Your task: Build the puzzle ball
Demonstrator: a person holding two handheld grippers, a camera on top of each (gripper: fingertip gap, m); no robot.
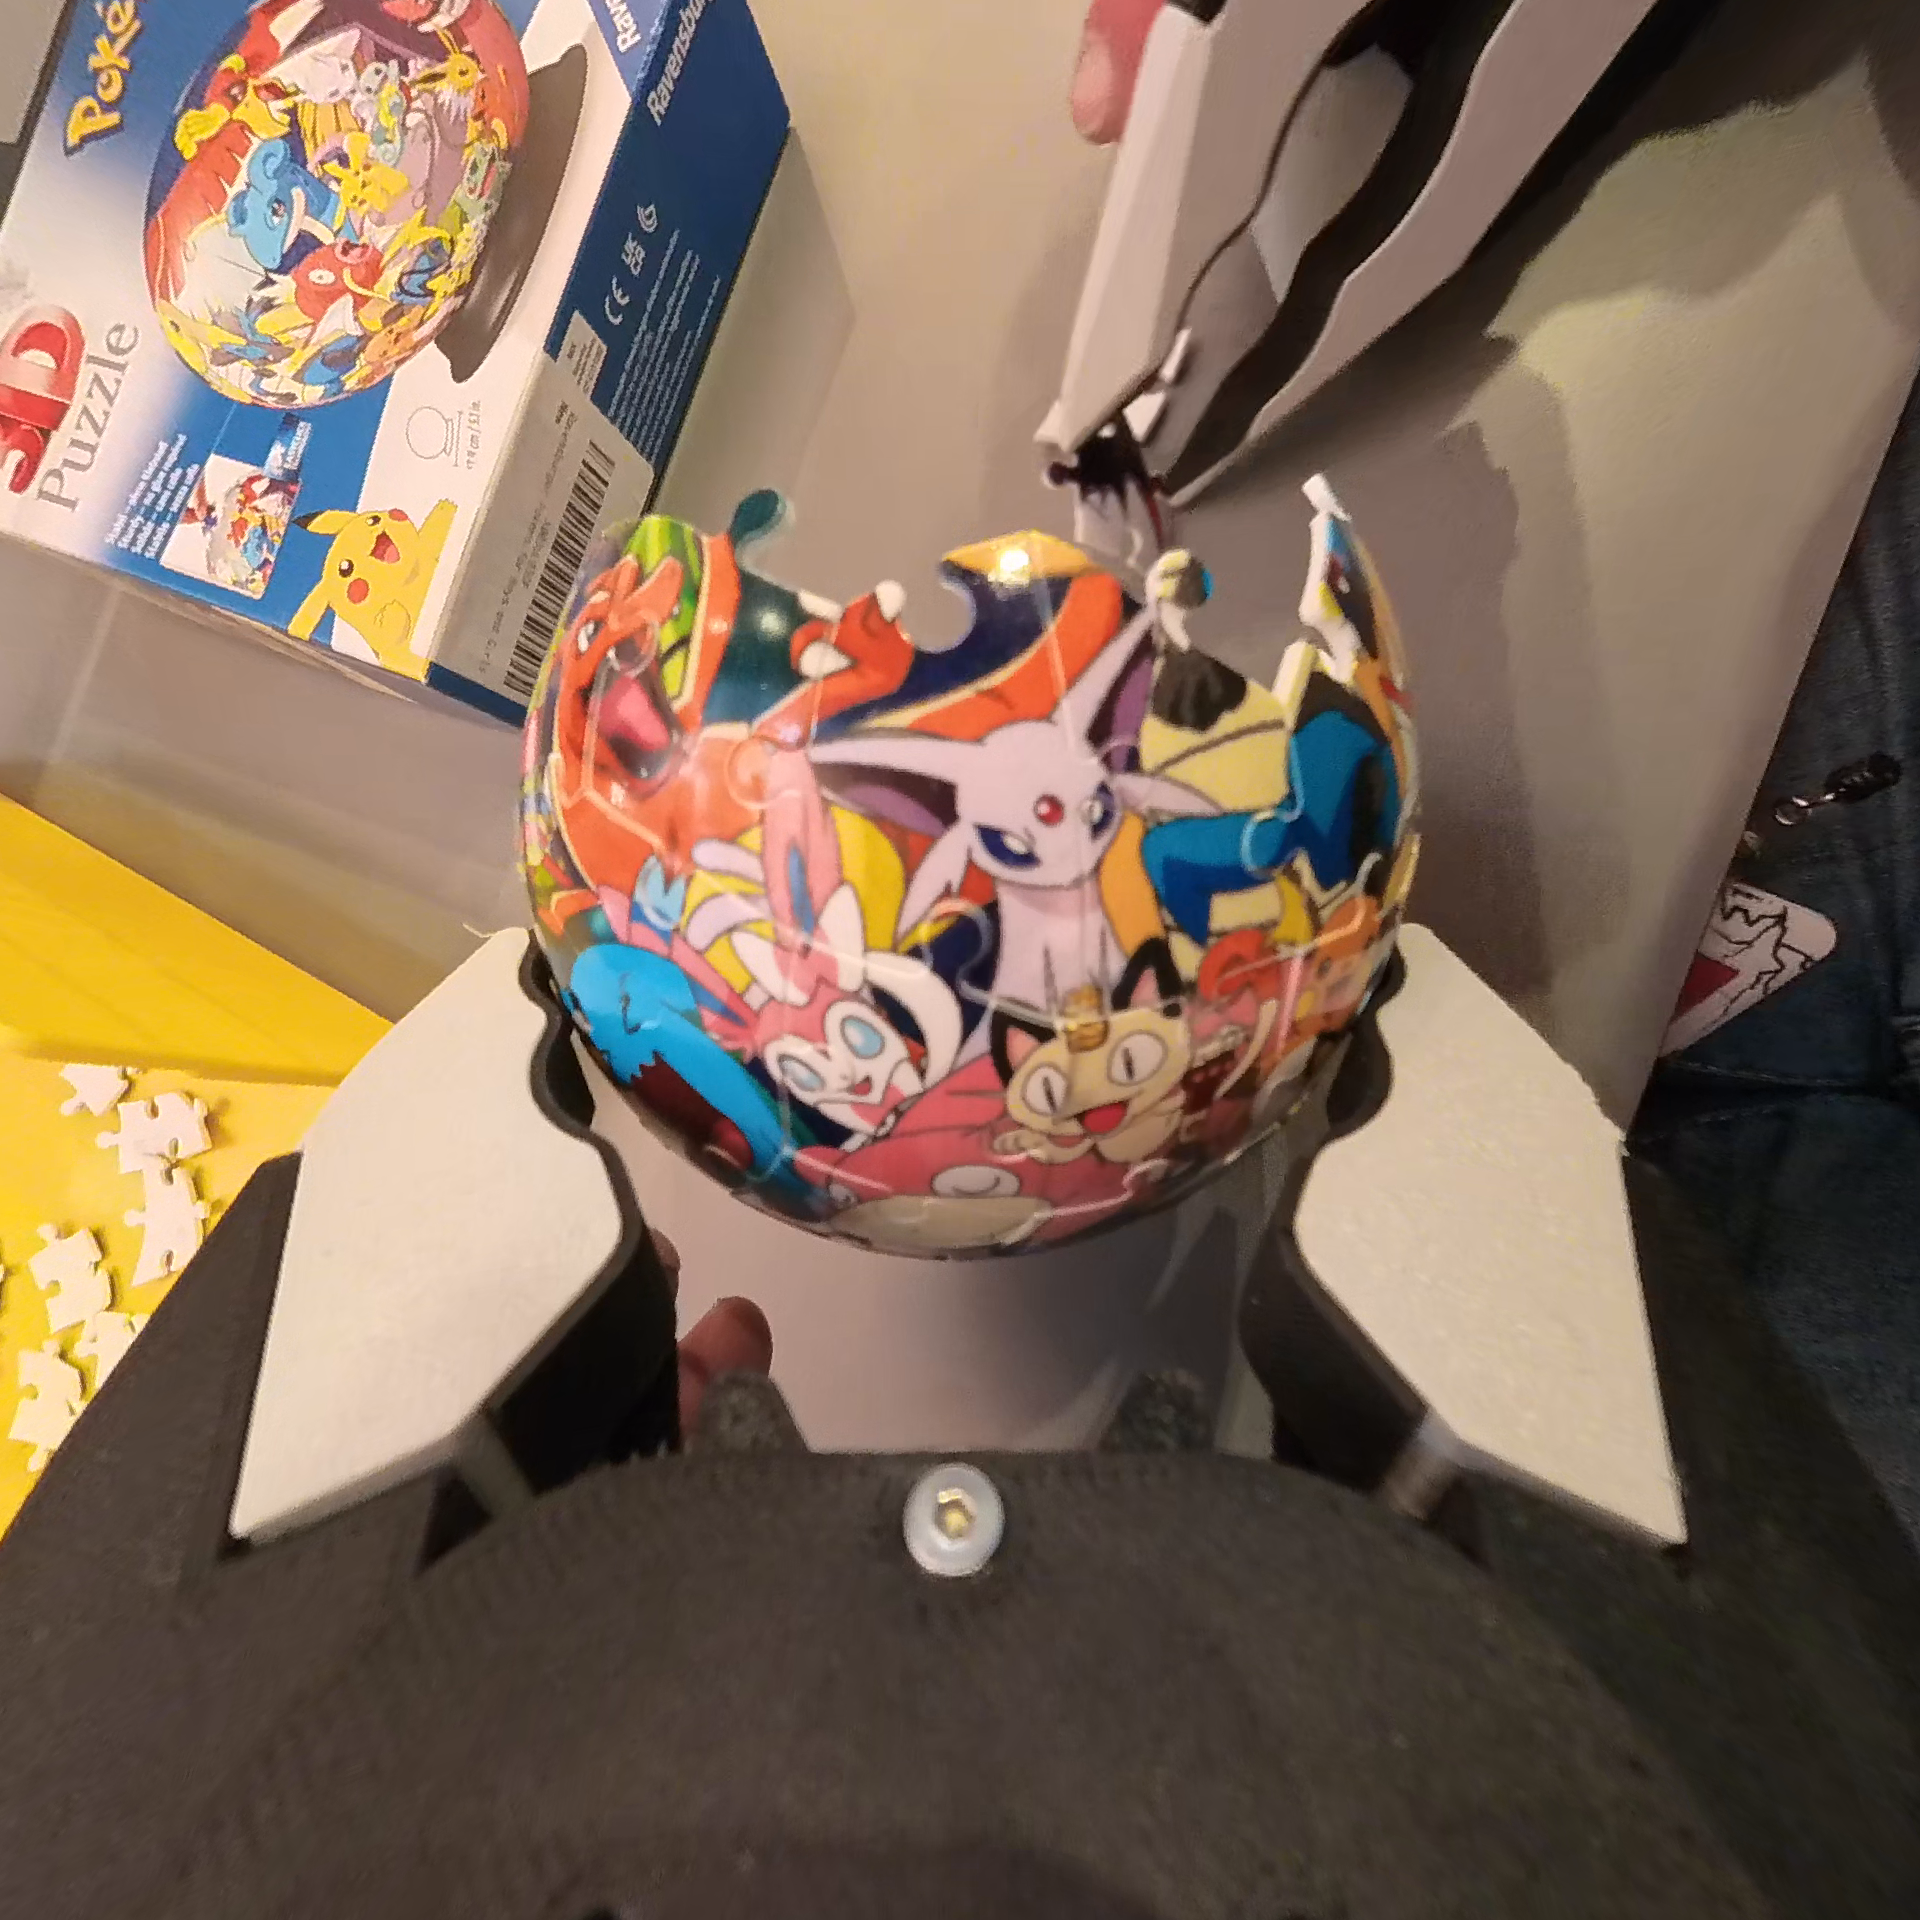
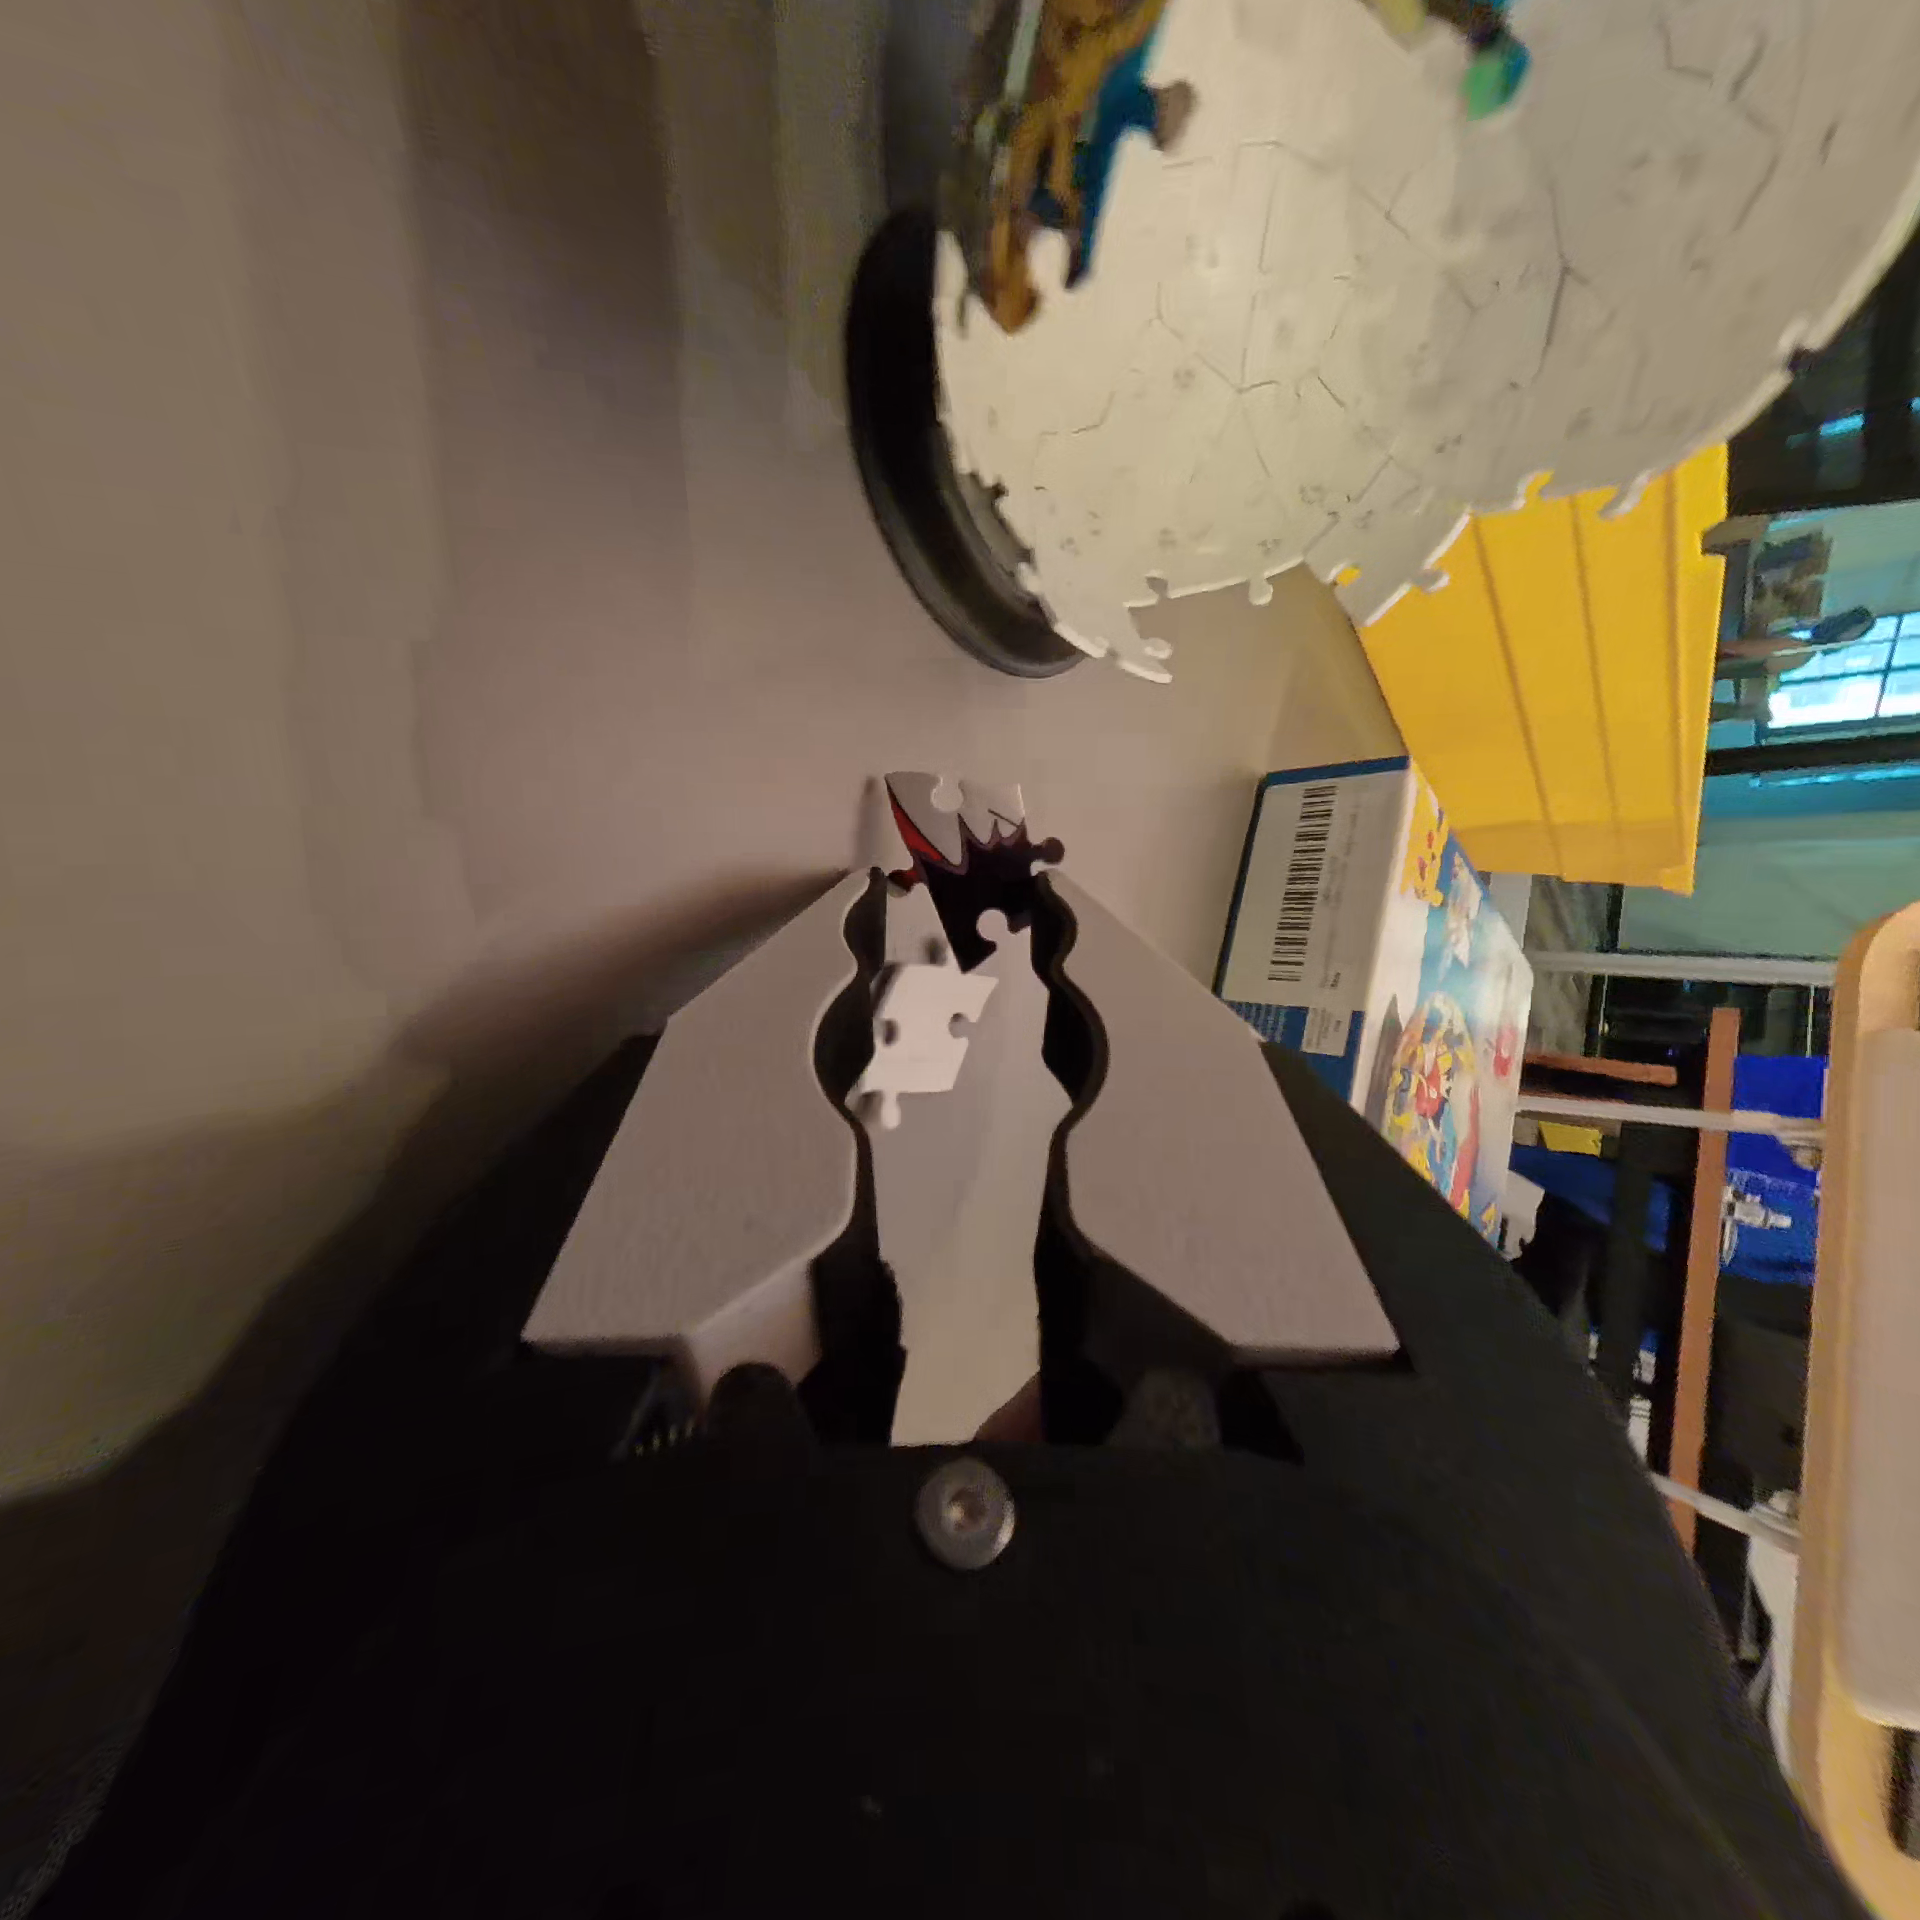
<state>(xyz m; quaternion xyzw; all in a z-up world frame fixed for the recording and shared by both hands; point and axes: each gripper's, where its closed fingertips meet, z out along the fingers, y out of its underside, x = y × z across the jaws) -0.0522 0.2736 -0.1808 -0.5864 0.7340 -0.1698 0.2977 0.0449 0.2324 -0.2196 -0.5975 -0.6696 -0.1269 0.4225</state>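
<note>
puzzle ball (image 1: 966, 883) is sitting squeezed btwn the wide-open left gripper (image 1: 961, 1049) w/ its open top up, so the right gripper (image 2: 961, 883), pinching a puzzle piece (image 2: 971, 868), is reaching the gap.

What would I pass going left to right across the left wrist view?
Loose white puzzle pieces on the yellow surface → the half-built puzzle ball → the right hand-held gripper, pinching a piece → a denim sleeve.
</note>
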